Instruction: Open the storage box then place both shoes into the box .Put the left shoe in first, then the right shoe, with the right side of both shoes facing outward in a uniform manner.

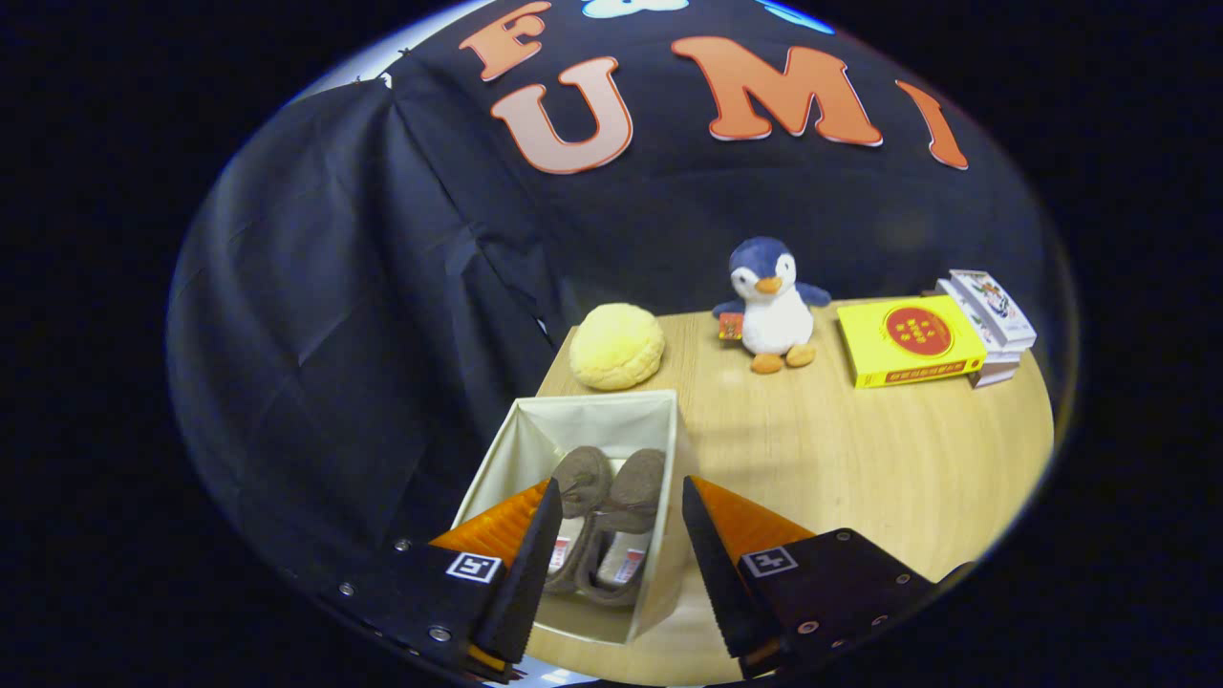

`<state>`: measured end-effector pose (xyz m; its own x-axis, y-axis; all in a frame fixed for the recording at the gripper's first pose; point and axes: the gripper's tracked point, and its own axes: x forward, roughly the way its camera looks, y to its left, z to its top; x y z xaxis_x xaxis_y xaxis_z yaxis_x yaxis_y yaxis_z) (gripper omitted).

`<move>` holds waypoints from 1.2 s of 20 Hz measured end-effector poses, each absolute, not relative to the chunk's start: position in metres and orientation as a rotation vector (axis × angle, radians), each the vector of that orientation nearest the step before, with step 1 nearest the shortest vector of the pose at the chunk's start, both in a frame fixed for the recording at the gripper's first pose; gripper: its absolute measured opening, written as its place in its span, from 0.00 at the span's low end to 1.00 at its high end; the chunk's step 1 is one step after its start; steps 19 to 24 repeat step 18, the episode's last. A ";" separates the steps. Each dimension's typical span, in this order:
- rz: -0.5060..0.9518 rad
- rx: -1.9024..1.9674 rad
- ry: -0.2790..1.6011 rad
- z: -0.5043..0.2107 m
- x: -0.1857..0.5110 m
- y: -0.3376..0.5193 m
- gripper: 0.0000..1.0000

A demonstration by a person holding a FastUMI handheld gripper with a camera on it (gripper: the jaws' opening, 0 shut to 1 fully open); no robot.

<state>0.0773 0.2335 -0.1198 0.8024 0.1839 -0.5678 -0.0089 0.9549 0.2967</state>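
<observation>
Gripper [616, 549] wide open, holding nothing, hovering above the open storage box [497, 468] at the table's [860, 459] left edge. Both shoes [604, 521] lie side by side inside the box, between the fingers. Far edge: yellow cushion [616, 346], penguin plush [772, 306], books [941, 334] at the far right.

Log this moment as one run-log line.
gripper: open, empty, above box | storage box: open | shoes: both inside, side by side | table: penguin, books
</observation>
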 end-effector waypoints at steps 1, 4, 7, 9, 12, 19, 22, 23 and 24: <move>0.101 0.269 0.593 -0.111 0.075 0.220 0.79; 0.086 0.215 0.462 -0.079 0.065 0.177 0.86; 0.054 0.153 0.326 -0.045 0.053 0.128 0.92; 0.038 0.097 0.243 -0.023 0.043 0.097 0.94; 0.002 0.017 0.147 0.004 0.026 0.053 0.96; -0.020 -0.051 0.018 0.032 0.005 0.005 0.97; -0.020 -0.051 0.018 0.032 0.005 0.005 0.97; -0.020 -0.051 0.018 0.032 0.005 0.005 0.97; -0.020 -0.051 0.018 0.032 0.005 0.005 0.97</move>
